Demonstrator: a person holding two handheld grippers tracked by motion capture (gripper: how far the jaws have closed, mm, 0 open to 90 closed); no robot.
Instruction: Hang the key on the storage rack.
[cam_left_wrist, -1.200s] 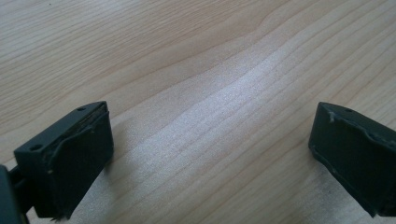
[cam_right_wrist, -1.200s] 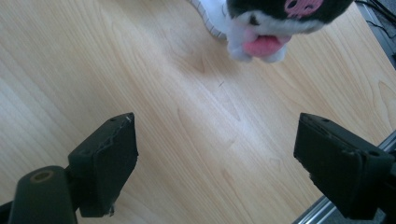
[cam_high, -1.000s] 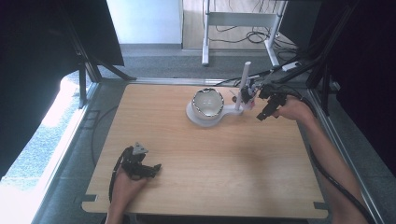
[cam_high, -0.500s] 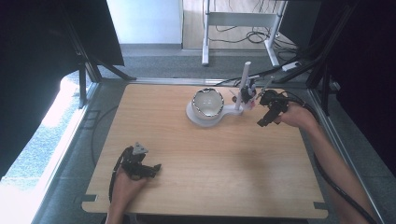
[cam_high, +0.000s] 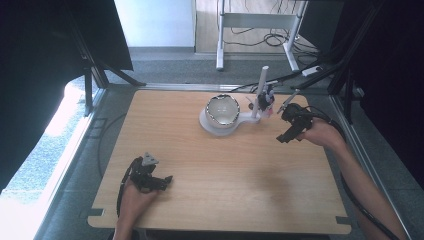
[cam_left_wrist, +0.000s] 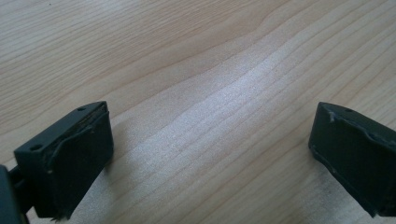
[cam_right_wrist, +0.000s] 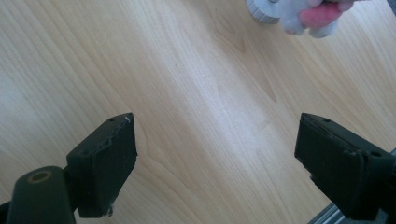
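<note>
A white stand at the back middle of the wooden table carries a round bowl-like dish and an upright white post. To the right of the post, my right gripper hovers over the table, open, with bare wood between its jaws. A white and pink part of the stand sits at the top of the right gripper view. My left gripper rests near the front left, open over bare wood.
A black cable trails from the right gripper along the table's right side. Metal frame rails border the table. A white table frame and floor cables lie beyond the far edge.
My right gripper has drawn away from the post, to the right and toward the front. The left gripper has stayed where it was.
</note>
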